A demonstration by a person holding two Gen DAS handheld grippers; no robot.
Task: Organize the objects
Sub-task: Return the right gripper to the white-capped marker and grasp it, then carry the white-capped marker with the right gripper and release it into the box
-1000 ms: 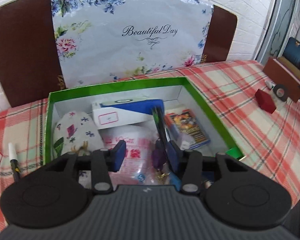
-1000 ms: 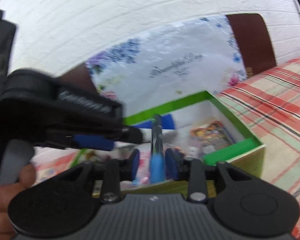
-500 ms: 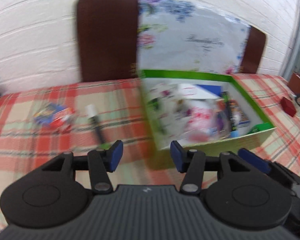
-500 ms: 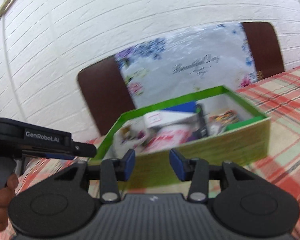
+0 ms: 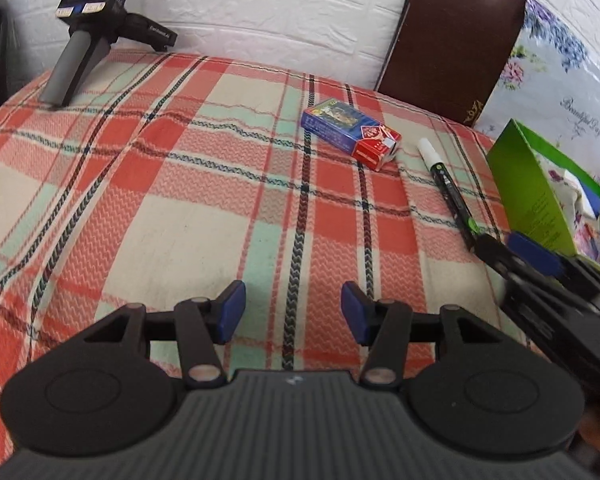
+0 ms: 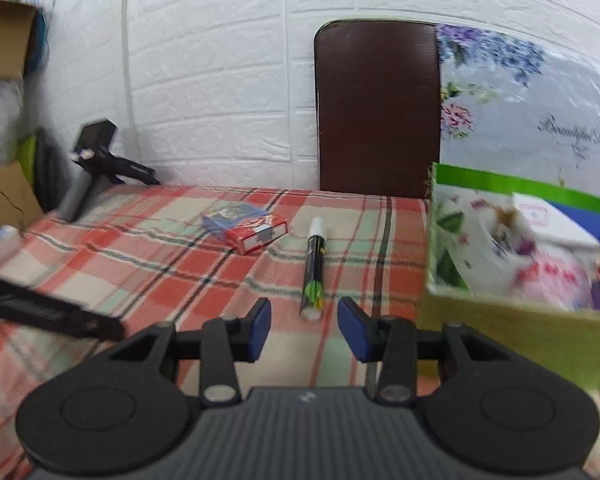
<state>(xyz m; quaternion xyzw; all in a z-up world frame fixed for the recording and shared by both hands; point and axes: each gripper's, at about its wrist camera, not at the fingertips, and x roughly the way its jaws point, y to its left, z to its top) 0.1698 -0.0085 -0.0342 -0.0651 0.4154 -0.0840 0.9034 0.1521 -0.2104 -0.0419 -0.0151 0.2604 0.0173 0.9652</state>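
A black marker with a white cap [image 5: 447,187] lies on the plaid cloth beside a blue and red card box [image 5: 349,133]. Both also show in the right wrist view: the marker [image 6: 314,270] and the card box [image 6: 246,225]. A green box [image 6: 515,320] full of items stands at the right; its wall [image 5: 533,198] shows in the left wrist view. My left gripper [image 5: 293,312] is open and empty over bare cloth. My right gripper [image 6: 303,323] is open and empty, just short of the marker's near end.
A spare hand-held gripper [image 5: 88,40] stands at the table's far left corner. A brown chair back [image 6: 377,108] and a floral bag [image 6: 531,108] stand behind the table against a white brick wall. Cardboard boxes [image 6: 4,40] sit at the far left.
Both grippers have pulled back from the green box and swung left. The right gripper, shut on a marker one second ago, let it go in the box and is now open.
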